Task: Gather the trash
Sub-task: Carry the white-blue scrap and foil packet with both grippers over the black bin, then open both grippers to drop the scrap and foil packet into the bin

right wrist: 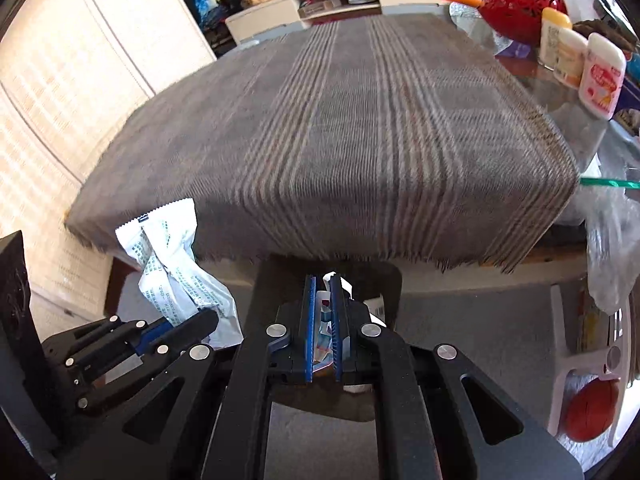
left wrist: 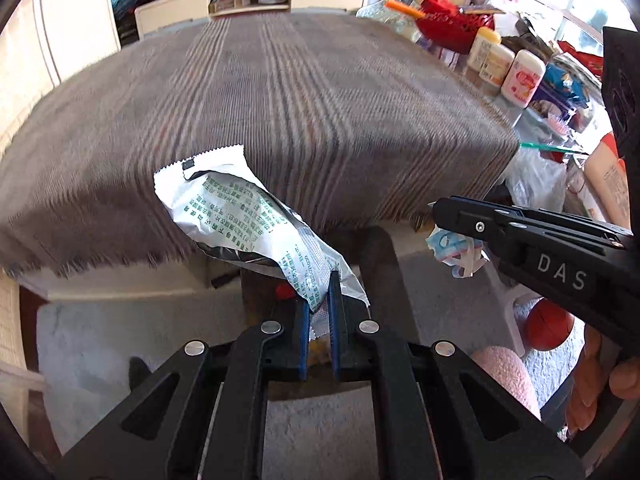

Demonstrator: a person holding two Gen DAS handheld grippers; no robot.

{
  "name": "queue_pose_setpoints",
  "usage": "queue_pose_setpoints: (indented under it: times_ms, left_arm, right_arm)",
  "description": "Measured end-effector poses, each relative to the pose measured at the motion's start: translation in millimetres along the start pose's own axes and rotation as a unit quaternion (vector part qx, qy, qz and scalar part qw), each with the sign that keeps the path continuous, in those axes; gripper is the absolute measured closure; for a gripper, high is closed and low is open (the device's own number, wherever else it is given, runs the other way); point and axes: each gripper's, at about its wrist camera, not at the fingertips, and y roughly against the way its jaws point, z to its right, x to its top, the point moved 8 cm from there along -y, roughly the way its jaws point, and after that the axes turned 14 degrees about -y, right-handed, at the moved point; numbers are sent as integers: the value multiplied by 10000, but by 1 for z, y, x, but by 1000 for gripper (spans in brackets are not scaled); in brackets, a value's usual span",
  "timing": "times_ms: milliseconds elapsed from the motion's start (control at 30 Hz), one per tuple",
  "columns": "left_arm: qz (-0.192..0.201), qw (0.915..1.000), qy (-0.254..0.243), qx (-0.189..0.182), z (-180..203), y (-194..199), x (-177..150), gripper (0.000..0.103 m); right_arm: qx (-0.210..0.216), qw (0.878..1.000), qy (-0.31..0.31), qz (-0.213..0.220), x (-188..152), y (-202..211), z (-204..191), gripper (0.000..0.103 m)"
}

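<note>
The left gripper (left wrist: 320, 292) is pressed together on the lower end of a crumpled silver foil wrapper printed with green text (left wrist: 240, 216); the wrapper rises up and to the left from the pads, its serrated top edge standing in front of the fringed hem of the grey-brown striped cloth (left wrist: 280, 92) that covers the surface. The left wrist view shows the wrapper's full length and print. The right wrist view shows the same wrapper (right wrist: 172, 264) only from the side, at lower left, sticking up out of the left gripper (right wrist: 192, 320).

The right gripper (right wrist: 323, 312) is pinched on a small crumpled scrap of white, blue and pink packaging (right wrist: 323, 320), mostly hidden between its blue pads in its own view. From the left wrist view the scrap (left wrist: 456, 252) hangs in plain sight below the tip of the right gripper (left wrist: 436, 210), clear of the cloth.

Both grippers are off the near edge of the surface, above the grey floor. Only the left view shows fingers of the person's hand (left wrist: 612, 380) at the right edge. Both views show a red openwork basket (right wrist: 516, 0), white bottles (right wrist: 600, 76) and an orange ball (right wrist: 592, 412) on the right.
</note>
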Motion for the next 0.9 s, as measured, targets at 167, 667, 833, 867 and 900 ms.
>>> queue_pose_setpoints:
  times_ms: [167, 667, 833, 867, 900]
  left_arm:
    - [-277, 9995, 98, -63, -4, -33, -35, 96]
    - [-566, 9965, 292, -536, -13, -113, -69, 96]
    - [-690, 9957, 289, -538, -14, -123, -71, 92]
    - [-689, 9958, 286, -525, -13, -124, -71, 88]
    - [-680, 9959, 294, -515, -13, -124, -70, 87]
  right_arm:
    - [-29, 9997, -78, -238, -24, -29, 11, 95]
    - [-189, 9974, -430, -548, -49, -97, 38, 94]
    - [-185, 9957, -644, -648, -44, -107, 45, 91]
    - [-197, 9955, -652, -655, -43, -109, 46, 91]
    - [-222, 9955, -648, -660, -43, -109, 46, 91]
